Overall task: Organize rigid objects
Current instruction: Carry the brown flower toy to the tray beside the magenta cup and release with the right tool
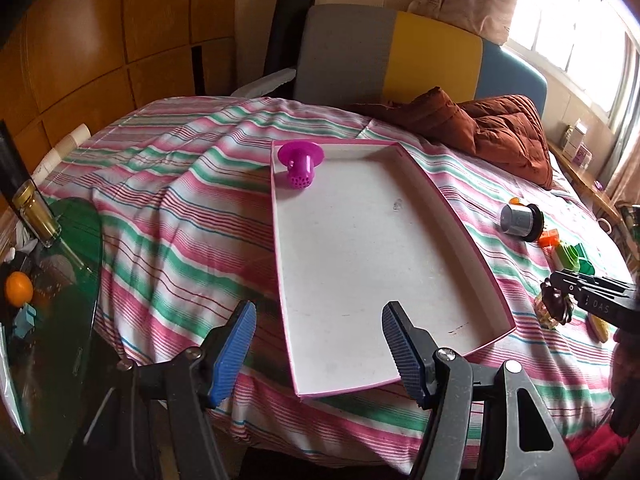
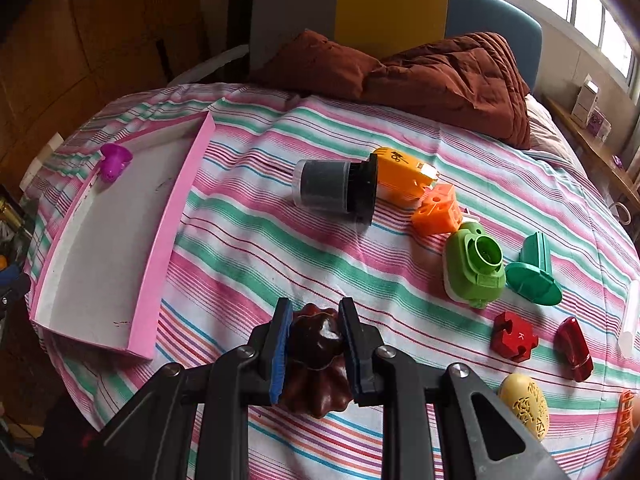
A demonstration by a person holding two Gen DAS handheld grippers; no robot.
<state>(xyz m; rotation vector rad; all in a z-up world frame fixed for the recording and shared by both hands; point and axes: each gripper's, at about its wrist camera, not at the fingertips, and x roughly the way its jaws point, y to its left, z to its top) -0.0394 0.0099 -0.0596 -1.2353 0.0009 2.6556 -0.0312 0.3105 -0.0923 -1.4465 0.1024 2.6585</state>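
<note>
A pink-rimmed white tray (image 1: pixel 448 208) (image 2: pixel 156 248) lies on the striped bedspread, with a magenta strainer plug (image 1: pixel 300 166) (image 2: pixel 114 162) in its far corner. My right gripper (image 2: pixel 316 336) is shut on a glossy dark brown ridged object (image 2: pixel 316 364), held above the bedspread right of the tray; in the left wrist view that brown object (image 1: pixel 554 306) shows at the right edge in the black right gripper (image 1: pixel 568 292). My left gripper (image 1: pixel 320 344) stands open over the tray's near end, with nothing between its blue pads.
Loose objects lie right of the tray: a grey-and-black cylinder (image 2: pixel 336 192), an orange case (image 2: pixel 404 174), an orange block (image 2: pixel 438 210), a green piece (image 2: pixel 476 268), a teal stand (image 2: pixel 534 276), two red pieces (image 2: pixel 514 336), a cream egg (image 2: pixel 524 404). A brown quilt (image 2: pixel 440 76) lies at the headboard.
</note>
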